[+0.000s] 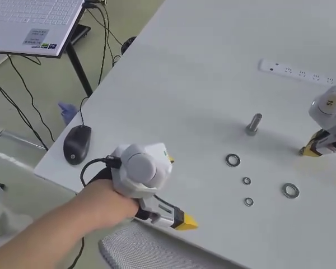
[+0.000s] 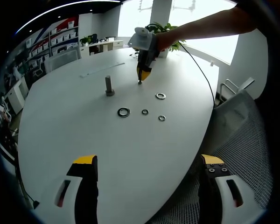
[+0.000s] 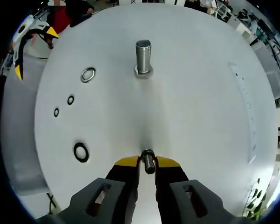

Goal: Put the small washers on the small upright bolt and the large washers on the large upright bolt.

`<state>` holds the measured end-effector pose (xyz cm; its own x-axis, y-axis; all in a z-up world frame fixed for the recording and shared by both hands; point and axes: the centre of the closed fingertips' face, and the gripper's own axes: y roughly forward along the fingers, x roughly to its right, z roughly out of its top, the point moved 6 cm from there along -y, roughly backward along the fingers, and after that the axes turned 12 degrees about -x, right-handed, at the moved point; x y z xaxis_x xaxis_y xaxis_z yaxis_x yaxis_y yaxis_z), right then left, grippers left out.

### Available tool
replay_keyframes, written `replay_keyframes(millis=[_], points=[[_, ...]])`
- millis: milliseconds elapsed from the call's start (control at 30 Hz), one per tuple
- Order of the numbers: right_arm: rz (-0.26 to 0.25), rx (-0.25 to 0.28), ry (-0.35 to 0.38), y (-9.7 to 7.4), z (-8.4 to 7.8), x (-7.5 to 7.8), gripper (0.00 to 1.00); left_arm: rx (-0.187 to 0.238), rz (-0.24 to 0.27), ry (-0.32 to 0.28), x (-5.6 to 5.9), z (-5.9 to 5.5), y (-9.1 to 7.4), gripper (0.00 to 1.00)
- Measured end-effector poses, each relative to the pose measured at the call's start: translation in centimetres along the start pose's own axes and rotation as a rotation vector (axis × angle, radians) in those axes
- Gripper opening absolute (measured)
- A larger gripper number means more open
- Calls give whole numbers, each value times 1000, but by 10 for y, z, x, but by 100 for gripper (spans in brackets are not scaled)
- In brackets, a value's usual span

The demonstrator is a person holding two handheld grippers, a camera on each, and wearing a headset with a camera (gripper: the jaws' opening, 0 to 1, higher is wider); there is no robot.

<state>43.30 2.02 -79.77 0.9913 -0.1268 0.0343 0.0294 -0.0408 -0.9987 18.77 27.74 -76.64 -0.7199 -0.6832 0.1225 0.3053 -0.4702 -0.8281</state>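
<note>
"White tabletop (image 1: pixel 201 73), yellow tips — right claw (image 3: pixel 148 164) spread or pressed together?"

"Pressed together on the small bolt (image 3: pixel 148 158), pinching it between the yellow tips, pointed down at the table surface."

"And the large bolt (image 3: pixel 143 58)?"

"Straight ahead of that claw, upright on its head, well apart from the tips."

"Washers?"

"Four, all lying flat, ahead and to the left of the right claw. Nearest, a large dark washer (image 3: pixel 81 152). Farther out, a small washer (image 3: pixel 56 112), then a second small washer (image 3: pixel 70 100) just beyond it, the two apart and touching nothing. Farthest, a large silver washer (image 3: pixel 87 74), near the large bolt, off to its left as seen from the claw."

"Anything on the claw's other side?"

"A white power strip (image 3: pixel 245 107), ahead and to the right, flat along the table."

"Left claw (image 2: pixel 149 160)?"

"Spread wide, gripping nothing, held in a hand (image 1: pixel 101 207) at the near table edge, above a grey mesh chair (image 1: pixel 140 249). Points across the table at the washers — large bolt ahead and slightly left, right claw beyond the washers, nearly dead ahead."

"Anything behind it?"

"A black mouse (image 1: pixel 77 144), back and to its left, on the table near the edge. Farther back still, a white laptop (image 1: pixel 28 22) on a stand off the table."
</note>
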Motion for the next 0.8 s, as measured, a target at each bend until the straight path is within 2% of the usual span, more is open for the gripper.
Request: replay_keyframes(millis=[33,333,467,800], points=[[-18,-13,-22,1,-1,1,13,-1,0,-1,0,0,0,89],[-8,-8,-13,3,-1,2,13,3,1,-6,1,1,1,89],[-11,-12,-22,5,-2,1,13,21,-6,-6,3,4,1,89],[-13,-12,-27,5,-1,1,13,16,-3,-6,3,3,1,89]])
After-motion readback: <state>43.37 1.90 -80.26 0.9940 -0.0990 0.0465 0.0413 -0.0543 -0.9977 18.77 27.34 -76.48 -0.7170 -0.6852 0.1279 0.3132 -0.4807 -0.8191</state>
